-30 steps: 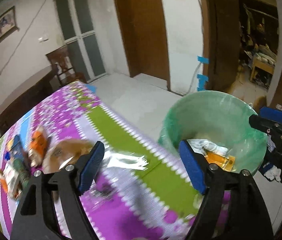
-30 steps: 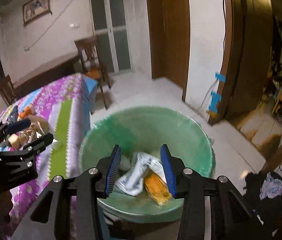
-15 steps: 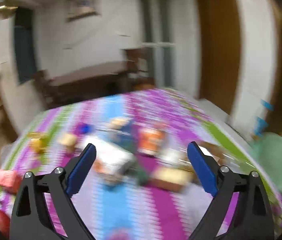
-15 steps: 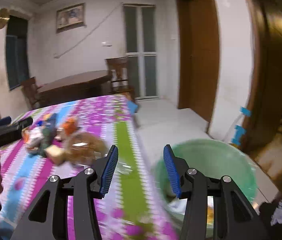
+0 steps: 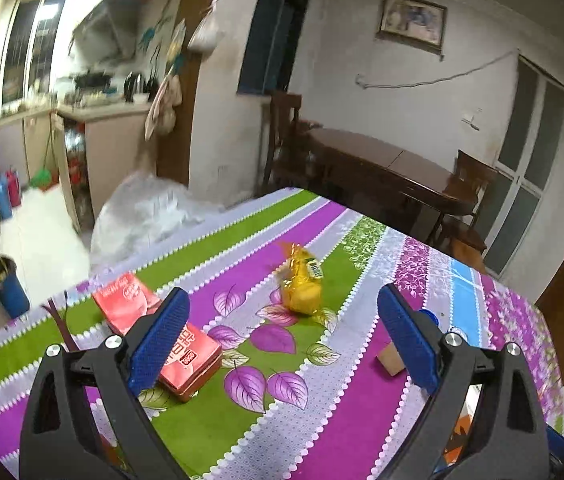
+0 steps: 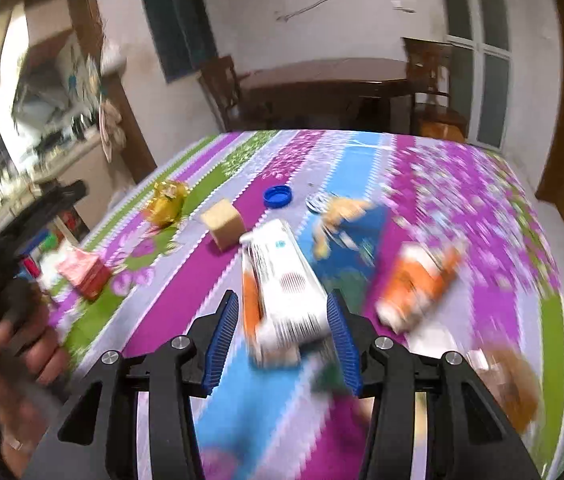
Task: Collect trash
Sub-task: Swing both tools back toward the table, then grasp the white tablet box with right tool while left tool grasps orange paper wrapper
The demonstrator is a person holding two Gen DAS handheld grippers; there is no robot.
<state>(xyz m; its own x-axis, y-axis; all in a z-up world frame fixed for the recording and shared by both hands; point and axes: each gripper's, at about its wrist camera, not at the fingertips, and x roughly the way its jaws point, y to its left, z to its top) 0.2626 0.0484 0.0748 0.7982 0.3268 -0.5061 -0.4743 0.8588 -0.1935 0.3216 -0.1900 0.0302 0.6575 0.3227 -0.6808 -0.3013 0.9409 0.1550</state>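
A: Start nearest. The right gripper (image 6: 284, 344) hangs over the tablecloth (image 6: 186, 292) with its jaws partly apart and nothing pinched. The white carton (image 6: 282, 280) shows between the blue pads, but I judge it lies flat on the cloth below them, untouched.

B: And the left gripper (image 5: 282, 342)?

A: Spread wide, empty. Straight ahead of its gap sits the yellow wrapper (image 5: 301, 286), apart from the fingers. The red packets (image 5: 154, 332) lie just behind its left pad.

B: What could go wrong from here?

A: The right view is smeared, so the hand is likely moving fast. Closing at that pace could clip the carton's end and skid it into the orange packet (image 6: 418, 286) just to its right, or grab two pieces at once. The carton looks wide for that gap, so the pads may land on top and push it away.

B: And on the left?

A: The wrapper is crinkly and light. A wide jaw coming down off-centre could flick it along the slick cloth.

B: What else is about?

A: Further back in the right view, a tan block (image 6: 224, 222), a blue bottle cap (image 6: 277, 196) and a blue pouch (image 6: 356, 226) crowded against the carton's far end. That cluster narrows the approach. A person's hand (image 6: 22, 356) holds the left tool at the left edge. Beyond the table, a dark wooden table (image 5: 390, 164) and chairs. No bin is in view.
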